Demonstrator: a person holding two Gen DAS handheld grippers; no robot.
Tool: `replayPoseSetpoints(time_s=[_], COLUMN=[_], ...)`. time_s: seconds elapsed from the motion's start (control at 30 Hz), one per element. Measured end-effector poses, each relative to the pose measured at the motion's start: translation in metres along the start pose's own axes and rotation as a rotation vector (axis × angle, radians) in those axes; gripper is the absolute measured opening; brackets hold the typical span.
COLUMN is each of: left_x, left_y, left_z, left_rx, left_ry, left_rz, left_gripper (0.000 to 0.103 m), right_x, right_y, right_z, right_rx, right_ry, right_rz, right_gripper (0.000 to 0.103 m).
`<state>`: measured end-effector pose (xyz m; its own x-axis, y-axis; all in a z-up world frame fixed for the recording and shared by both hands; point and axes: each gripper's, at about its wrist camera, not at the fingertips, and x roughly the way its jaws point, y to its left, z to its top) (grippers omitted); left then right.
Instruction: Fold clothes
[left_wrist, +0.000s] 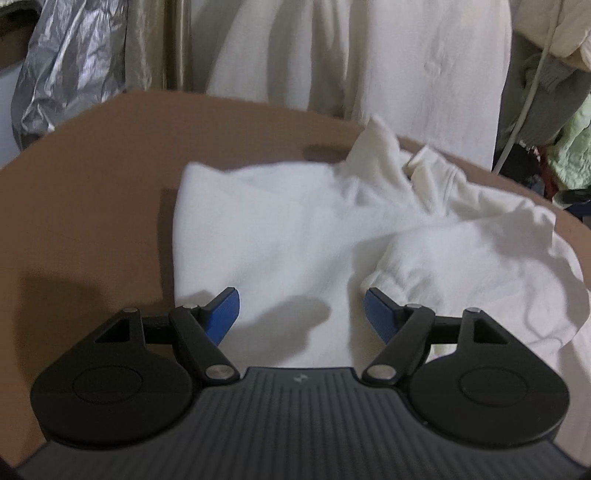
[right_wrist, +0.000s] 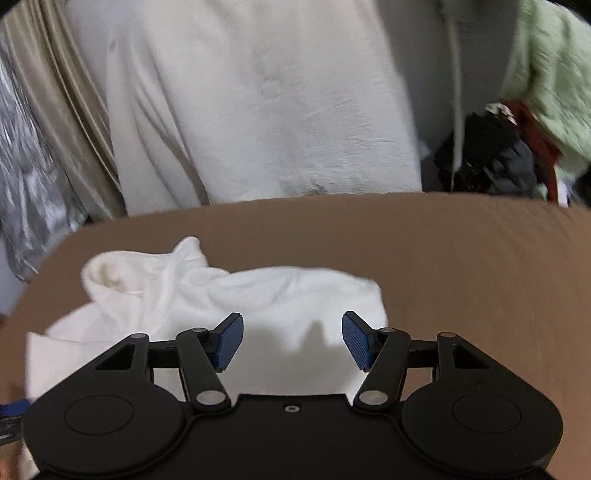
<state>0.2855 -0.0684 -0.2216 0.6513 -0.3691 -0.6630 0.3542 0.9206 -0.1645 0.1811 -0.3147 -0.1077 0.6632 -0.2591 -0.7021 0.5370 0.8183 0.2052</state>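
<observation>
The smooth brown tabletop (left_wrist: 92, 177) serves as the folding surface, and the soft white fleece garment (left_wrist: 295, 229) lies on it part-folded, its left edge straight, its collar, probably a hood, rumpled at the far side. The left gripper (left_wrist: 301, 314) and the right gripper (right_wrist: 291, 339) hover above it, blue ribbed pads (right_wrist: 229, 343) wide apart, holding nothing.

A home room: hanging clothes (right_wrist: 258, 103) crowd behind a brown table (right_wrist: 443, 258).
</observation>
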Motion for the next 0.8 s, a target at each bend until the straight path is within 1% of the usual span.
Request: replayPoseSetpoints(time_s=[0.07, 0.1, 0.17, 0.23, 0.27, 0.3, 0.33, 0.37, 0.4, 0.43, 0.47, 0.5, 0.53, 0.57, 0.6, 0.63, 0.67, 0.7, 0.73, 0.77, 0.8], left_x=[-0.001, 0.001, 0.006, 0.01, 0.013, 0.015, 0.018, 0.021, 0.023, 0.023, 0.024, 0.023, 0.023, 0.023, 0.022, 0.022, 0.021, 0.02, 0.02, 0.019, 0.018], left_y=[0.002, 0.004, 0.009, 0.014, 0.017, 0.019, 0.022, 0.025, 0.026, 0.027, 0.027, 0.026, 0.025, 0.025, 0.024, 0.024, 0.024, 0.025, 0.026, 0.027, 0.028], left_z=[0.002, 0.002, 0.003, 0.001, -0.001, -0.002, -0.004, -0.004, -0.005, -0.005, -0.005, -0.005, -0.005, -0.005, -0.004, -0.004, -0.003, -0.003, -0.003, -0.002, -0.002], left_rx=[0.0, -0.001, -0.006, -0.01, -0.013, -0.016, -0.021, -0.028, -0.034, -0.038, -0.04, -0.039, -0.038, -0.036, -0.034, -0.034, -0.04, -0.051, -0.062, -0.072, -0.083], left_ry=[-0.022, -0.025, -0.01, 0.012, 0.025, 0.037, 0.052, 0.067, 0.073, 0.074, 0.075, 0.075, 0.075, 0.075, 0.076, 0.077, 0.076, 0.073, 0.07, 0.067, 0.059], left_rz=[0.006, 0.008, 0.026, 0.039, 0.048, 0.057, 0.067, 0.074, 0.074, 0.073, 0.073, 0.075, 0.078, 0.079, 0.079, 0.078, 0.075, 0.068, 0.062, 0.056, 0.049], left_gripper=[0.075, 0.075, 0.075, 0.075, 0.075, 0.075, 0.075, 0.075, 0.075, 0.075, 0.075, 0.075, 0.075, 0.075, 0.075, 0.075, 0.075, 0.075, 0.075, 0.075, 0.075], right_x=[0.024, 0.037, 0.063, 0.086, 0.098, 0.109, 0.12, 0.128, 0.134, 0.138, 0.141, 0.145, 0.149, 0.15, 0.147, 0.14, 0.129, 0.119, 0.11, 0.103, 0.098], right_y=[0.017, 0.028, 0.049, 0.067, 0.076, 0.085, 0.091, 0.089, 0.084, 0.081, 0.079, 0.076, 0.072, 0.067, 0.061, 0.055, 0.053, 0.055, 0.062, 0.07, 0.082], right_z=[0.011, 0.015, 0.018, 0.009, 0.004, 0.0, -0.004, -0.003, 0.001, 0.004, 0.007, 0.01, 0.013, 0.016, 0.02, 0.024, 0.028, 0.03, 0.031, 0.032, 0.03], right_rx=[-0.078, -0.136, -0.253, -0.385, -0.45, -0.516, -0.562, -0.557, -0.516, -0.488, -0.477, -0.465, -0.449, -0.424, -0.386, -0.334, -0.261, -0.207, -0.179, -0.165, -0.171], right_ry=[0.04, 0.075, 0.132, 0.14, 0.143, 0.146, 0.141, 0.132, 0.132, 0.125, 0.108, 0.096, 0.09, 0.086, 0.084, 0.076, 0.063, 0.058, 0.058, 0.061, 0.071], right_rz=[-0.006, -0.002, -0.005, -0.053, -0.076, -0.1, -0.137, -0.179, -0.2, -0.233, -0.283, -0.349, -0.436, -0.489, -0.492, -0.463, -0.377, -0.276, -0.171, -0.09, -0.041], right_gripper=[0.065, 0.065, 0.065, 0.064, 0.062, 0.056, 0.031, 0.018, 0.014, 0.003, 0.003, 0.0, 0.0, 0.0, 0.0, 0.0, 0.007, 0.01, 0.015, 0.038, 0.048])
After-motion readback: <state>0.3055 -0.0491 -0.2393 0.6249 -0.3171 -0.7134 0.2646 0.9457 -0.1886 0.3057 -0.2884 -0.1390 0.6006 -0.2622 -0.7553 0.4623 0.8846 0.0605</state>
